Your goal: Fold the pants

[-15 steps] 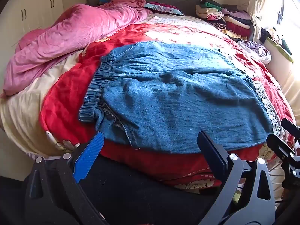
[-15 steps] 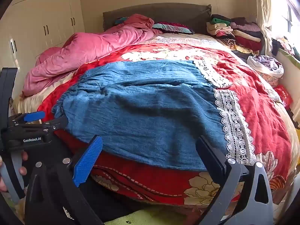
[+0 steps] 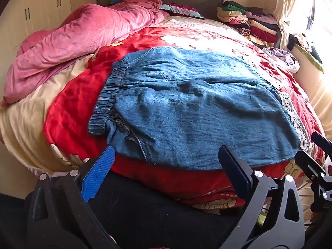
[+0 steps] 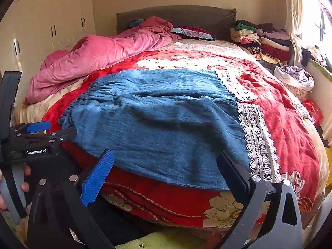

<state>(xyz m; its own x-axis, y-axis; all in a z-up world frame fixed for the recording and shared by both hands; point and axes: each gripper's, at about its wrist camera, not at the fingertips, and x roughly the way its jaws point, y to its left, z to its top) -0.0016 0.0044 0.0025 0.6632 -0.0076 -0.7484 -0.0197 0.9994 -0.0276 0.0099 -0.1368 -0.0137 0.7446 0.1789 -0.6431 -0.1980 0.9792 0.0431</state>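
Blue denim pants (image 3: 197, 108) (image 4: 161, 124) lie spread flat across a red floral blanket (image 3: 70, 114) (image 4: 286, 124) on the bed. Their elastic waistband (image 3: 105, 101) is at the left; the white lace-trimmed hems (image 4: 257, 141) are at the right. My left gripper (image 3: 166, 151) hovers open at the near edge of the pants by the waistband end, nothing between its fingers. My right gripper (image 4: 166, 155) stands open over the near edge toward the hem end, empty too. The left gripper (image 4: 41, 130) shows at the left of the right wrist view, a hand holding it.
A rumpled pink duvet (image 3: 83, 39) lies along the bed's far left. Stacked folded clothes (image 4: 263, 39) sit at the far right by the headboard, with a loose bundle of garments (image 4: 294, 78) nearer. White wardrobes (image 4: 47, 27) line the left wall; a bright window is right.
Both views have shifted only slightly; the pants sit a little lower and closer in the right wrist view. Both grippers stay open and empty.
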